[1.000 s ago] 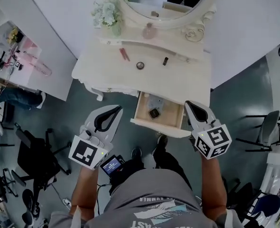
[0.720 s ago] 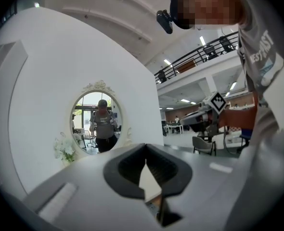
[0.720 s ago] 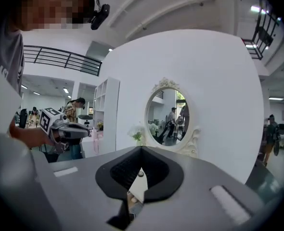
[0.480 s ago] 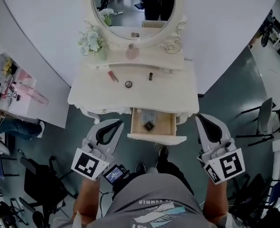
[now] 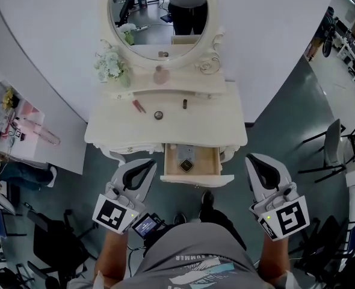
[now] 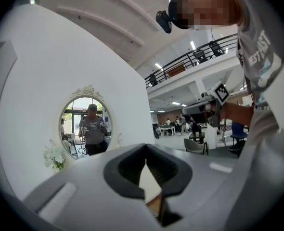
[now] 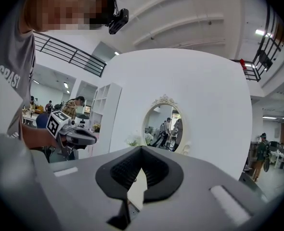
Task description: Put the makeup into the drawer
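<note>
The white vanity table [image 5: 111,125] has its drawer [image 5: 191,176] pulled open, with a small dark square compact [image 5: 186,166] and a clear item [image 5: 185,151] lying inside. On the tabletop lie a pink lipstick [image 5: 139,106], a round compact [image 5: 159,115] and a dark tube [image 5: 185,103]. My left gripper [image 5: 146,164] is held in front of the table, left of the drawer, shut and empty. My right gripper [image 5: 254,159] is right of the drawer, also shut and empty. In the gripper views the left gripper [image 6: 145,151] and right gripper [image 7: 141,151] show their tips meeting with nothing between them.
An oval mirror [image 5: 158,17], white flowers [image 5: 110,65] and a pink bottle [image 5: 159,75] stand at the table's back. A white shelf unit [image 5: 33,116] is at the left, chairs [image 5: 337,152] at the right, and a black chair [image 5: 51,245] at the lower left.
Both grippers have drawn back from the drawer. The right one left the drawer's right front corner and moved out to the right. The drawer stays open.
</note>
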A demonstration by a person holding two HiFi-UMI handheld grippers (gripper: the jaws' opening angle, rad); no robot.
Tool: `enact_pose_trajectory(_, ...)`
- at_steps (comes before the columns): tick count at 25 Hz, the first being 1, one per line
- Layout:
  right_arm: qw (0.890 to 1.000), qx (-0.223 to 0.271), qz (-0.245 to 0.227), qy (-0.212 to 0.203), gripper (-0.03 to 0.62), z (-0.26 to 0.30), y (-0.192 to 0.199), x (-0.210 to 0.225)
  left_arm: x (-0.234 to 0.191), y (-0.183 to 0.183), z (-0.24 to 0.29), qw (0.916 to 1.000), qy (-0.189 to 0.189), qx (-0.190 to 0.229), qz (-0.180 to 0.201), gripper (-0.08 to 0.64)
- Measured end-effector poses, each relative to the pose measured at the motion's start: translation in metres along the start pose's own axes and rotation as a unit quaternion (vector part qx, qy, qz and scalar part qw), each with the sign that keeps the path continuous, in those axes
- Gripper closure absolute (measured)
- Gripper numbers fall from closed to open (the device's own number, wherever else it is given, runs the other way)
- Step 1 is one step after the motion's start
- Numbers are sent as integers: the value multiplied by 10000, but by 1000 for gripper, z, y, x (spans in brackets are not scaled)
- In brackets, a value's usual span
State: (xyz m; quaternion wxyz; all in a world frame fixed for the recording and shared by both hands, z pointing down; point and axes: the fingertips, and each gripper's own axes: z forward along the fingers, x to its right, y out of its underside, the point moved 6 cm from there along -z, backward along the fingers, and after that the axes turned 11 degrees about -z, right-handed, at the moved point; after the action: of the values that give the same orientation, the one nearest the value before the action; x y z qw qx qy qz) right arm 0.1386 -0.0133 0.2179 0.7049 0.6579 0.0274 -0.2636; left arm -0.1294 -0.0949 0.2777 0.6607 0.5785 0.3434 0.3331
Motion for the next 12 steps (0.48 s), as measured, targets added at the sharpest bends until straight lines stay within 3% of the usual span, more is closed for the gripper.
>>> enact_pose_trajectory(12,9999,-115,108,-40,592,-3,7,-2,4,5,-5,10000,-45,8,32,557)
